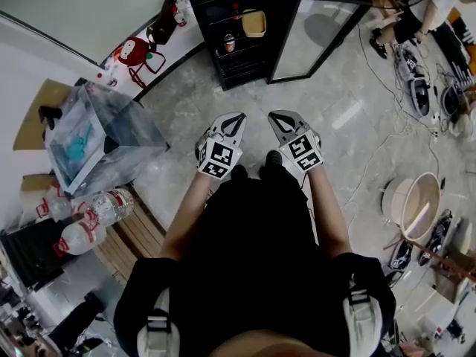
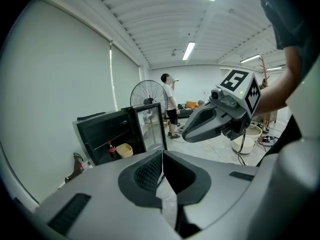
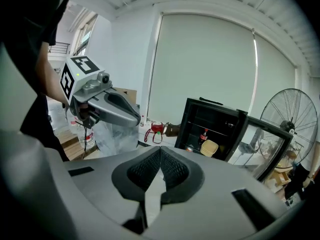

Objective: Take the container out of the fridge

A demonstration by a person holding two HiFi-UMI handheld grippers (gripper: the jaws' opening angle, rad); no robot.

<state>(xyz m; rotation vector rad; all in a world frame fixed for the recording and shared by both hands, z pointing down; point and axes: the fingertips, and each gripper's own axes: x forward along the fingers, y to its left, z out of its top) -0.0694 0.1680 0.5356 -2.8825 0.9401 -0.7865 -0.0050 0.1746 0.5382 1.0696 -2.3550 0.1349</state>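
A small black fridge (image 1: 238, 28) stands open on the floor ahead of me. On its shelf sits a tan container (image 1: 254, 23), also in the left gripper view (image 2: 124, 150) and the right gripper view (image 3: 210, 148). A cola bottle (image 2: 111, 149) stands next to it, and a can (image 1: 229, 43) rests one shelf lower. My left gripper (image 1: 236, 117) and right gripper (image 1: 277, 116) are held side by side, well short of the fridge. Both are shut with nothing between the jaws, as seen for the left gripper (image 2: 162, 154) and the right gripper (image 3: 160, 149).
The fridge's glass door (image 1: 316, 32) swings out to the right. A clear plastic bin (image 1: 97, 136) and water bottles (image 1: 89, 214) are at the left, with a red bag (image 1: 134, 50) by the wall. A round basin (image 1: 413, 203) and cables lie at the right. A fan (image 2: 148, 91) and a person (image 2: 171, 104) stand behind the fridge.
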